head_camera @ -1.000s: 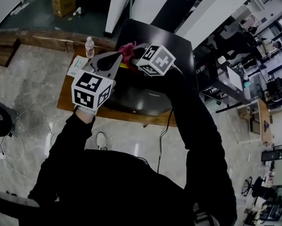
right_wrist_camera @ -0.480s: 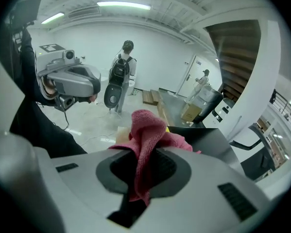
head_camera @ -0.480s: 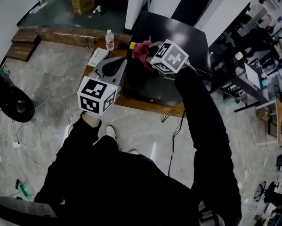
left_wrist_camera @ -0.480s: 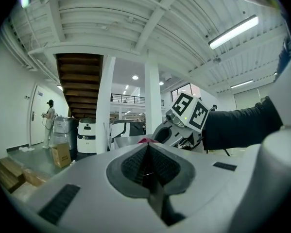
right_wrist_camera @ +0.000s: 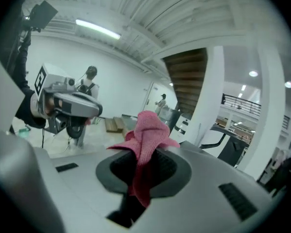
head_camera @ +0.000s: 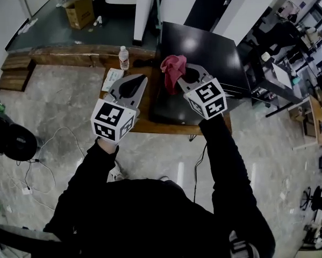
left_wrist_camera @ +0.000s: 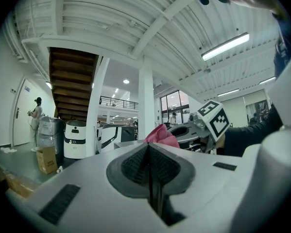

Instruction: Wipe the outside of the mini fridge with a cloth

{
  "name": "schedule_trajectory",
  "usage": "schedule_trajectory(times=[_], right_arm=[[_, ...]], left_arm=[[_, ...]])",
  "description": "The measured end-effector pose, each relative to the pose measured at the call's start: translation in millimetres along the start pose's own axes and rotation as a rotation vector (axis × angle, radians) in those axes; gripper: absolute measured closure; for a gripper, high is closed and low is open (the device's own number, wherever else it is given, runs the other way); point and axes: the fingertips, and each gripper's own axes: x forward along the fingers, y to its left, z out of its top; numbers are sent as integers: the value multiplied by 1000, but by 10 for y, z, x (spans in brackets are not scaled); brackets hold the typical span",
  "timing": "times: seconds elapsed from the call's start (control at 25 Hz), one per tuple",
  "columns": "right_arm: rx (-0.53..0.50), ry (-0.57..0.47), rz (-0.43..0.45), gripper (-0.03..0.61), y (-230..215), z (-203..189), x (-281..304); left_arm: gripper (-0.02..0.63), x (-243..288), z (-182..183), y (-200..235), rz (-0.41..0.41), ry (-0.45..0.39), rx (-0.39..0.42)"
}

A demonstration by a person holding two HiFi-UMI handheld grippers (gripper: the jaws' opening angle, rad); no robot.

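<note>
The black mini fridge (head_camera: 201, 52) stands on a wooden table (head_camera: 144, 123), seen from above in the head view. My right gripper (head_camera: 178, 73) is raised above the fridge's front left corner, shut on a pink-red cloth (head_camera: 173, 69) that bunches out past its jaws. That cloth (right_wrist_camera: 147, 135) fills the jaws in the right gripper view, and the cloth (left_wrist_camera: 162, 135) also shows in the left gripper view. My left gripper (head_camera: 133, 83) hangs to the left of the fridge over the table, jaws pressed together on nothing (left_wrist_camera: 149, 171).
A water bottle (head_camera: 123, 57) and a white packet (head_camera: 113, 79) lie on the table's left part. A cardboard box (head_camera: 79, 11) sits on the floor behind. Cables (head_camera: 37, 160) trail over the marble floor at left. Desks and chairs crowd the right side.
Both grippers have lifted up and back toward me. The right gripper with the cloth has swung from the fridge's front face to above its top corner; my view has shifted.
</note>
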Motion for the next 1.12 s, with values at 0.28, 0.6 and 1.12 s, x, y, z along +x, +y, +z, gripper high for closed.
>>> schedule_trajectory(times=[0.28, 0.6, 1.12], right_arm=[[310, -301, -278, 525, 196, 553, 312], [630, -600, -502, 525, 332, 814, 668], [969, -716, -747, 526, 344, 203, 1153]], left_arm=[[609, -103, -25, 890, -109, -34, 1], [609, -141, -64, 1515, -225, -60, 9], [609, 57, -210, 1656, -387, -145, -5]])
